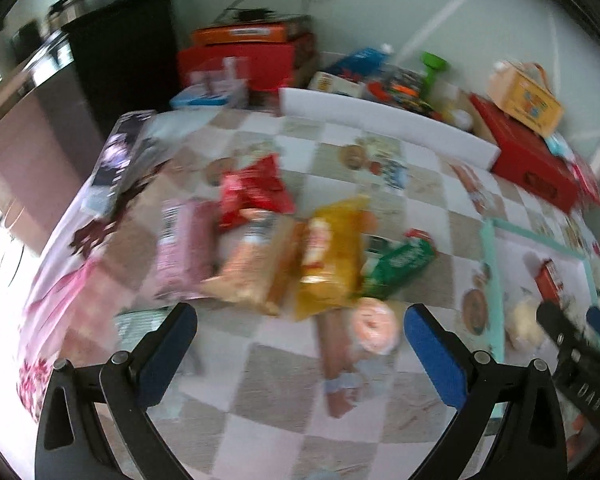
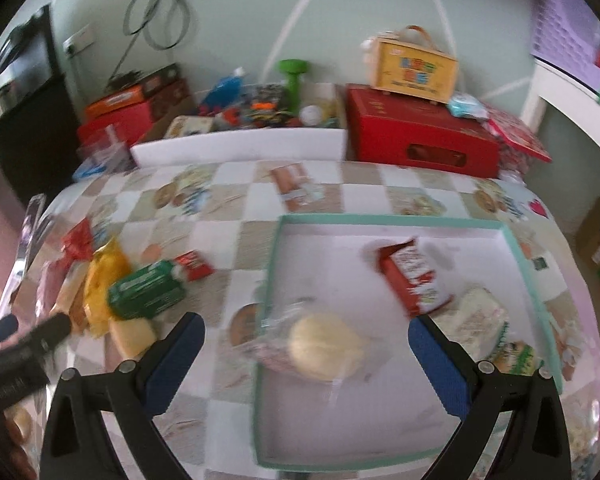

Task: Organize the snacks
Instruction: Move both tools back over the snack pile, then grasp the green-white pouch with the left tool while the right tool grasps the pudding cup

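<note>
Both grippers hover empty over the checked table; snacks lie part sorted.
Left gripper spread wide above a loose row: red bag, yellow bag, green pack. Right gripper spread wide over the tray, which holds a bun and red bar. Boxes crowd the far edge.

The left gripper and the right gripper are built alike: each has two matte black, curved arms ending in jaws faced with flat blue pads. A round silver screw head sits on each arm just behind its blue pad, and a second one farther out. Each black arm also carries an elongated slot.
</note>
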Available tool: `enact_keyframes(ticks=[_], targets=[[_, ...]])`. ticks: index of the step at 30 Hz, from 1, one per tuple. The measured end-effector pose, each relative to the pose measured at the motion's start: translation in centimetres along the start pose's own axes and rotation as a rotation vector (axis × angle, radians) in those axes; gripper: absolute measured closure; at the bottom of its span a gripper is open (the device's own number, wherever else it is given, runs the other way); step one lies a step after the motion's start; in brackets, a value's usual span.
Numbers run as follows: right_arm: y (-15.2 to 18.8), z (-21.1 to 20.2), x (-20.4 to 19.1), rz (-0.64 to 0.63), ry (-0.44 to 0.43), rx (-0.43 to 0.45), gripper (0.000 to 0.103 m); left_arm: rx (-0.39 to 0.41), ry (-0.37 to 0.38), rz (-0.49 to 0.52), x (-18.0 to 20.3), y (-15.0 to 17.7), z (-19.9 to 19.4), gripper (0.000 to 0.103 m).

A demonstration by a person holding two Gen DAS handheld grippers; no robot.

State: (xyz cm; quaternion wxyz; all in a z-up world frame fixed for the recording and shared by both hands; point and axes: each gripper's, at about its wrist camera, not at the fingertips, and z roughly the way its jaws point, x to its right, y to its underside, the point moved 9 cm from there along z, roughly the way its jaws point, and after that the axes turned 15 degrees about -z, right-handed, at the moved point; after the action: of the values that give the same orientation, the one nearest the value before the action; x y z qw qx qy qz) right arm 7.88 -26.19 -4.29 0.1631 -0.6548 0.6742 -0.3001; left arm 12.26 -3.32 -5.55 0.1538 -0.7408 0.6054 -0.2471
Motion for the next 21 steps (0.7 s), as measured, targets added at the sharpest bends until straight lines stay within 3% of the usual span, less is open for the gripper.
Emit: enact_keyframes(ticks=[12,16,21], targets=[[0.1,1.3,-8.2,-0.103,-0.160,0.000,0.000,-0.031,-0.069,-0.286,-11.3,-1.3,0.8,0.000],[0.0,1.7,-10.1,-0.139,-0.189,0.008,0.000,-0.051,-0.068,-0.344,-13.2,-1.2,1.3,0.000],[0.1,3.0,-12.2,-0.198,-0.195,0.012,0.000,-0.082,-0.076,-0.340,-13.3,-0.7,2.3,0.000]])
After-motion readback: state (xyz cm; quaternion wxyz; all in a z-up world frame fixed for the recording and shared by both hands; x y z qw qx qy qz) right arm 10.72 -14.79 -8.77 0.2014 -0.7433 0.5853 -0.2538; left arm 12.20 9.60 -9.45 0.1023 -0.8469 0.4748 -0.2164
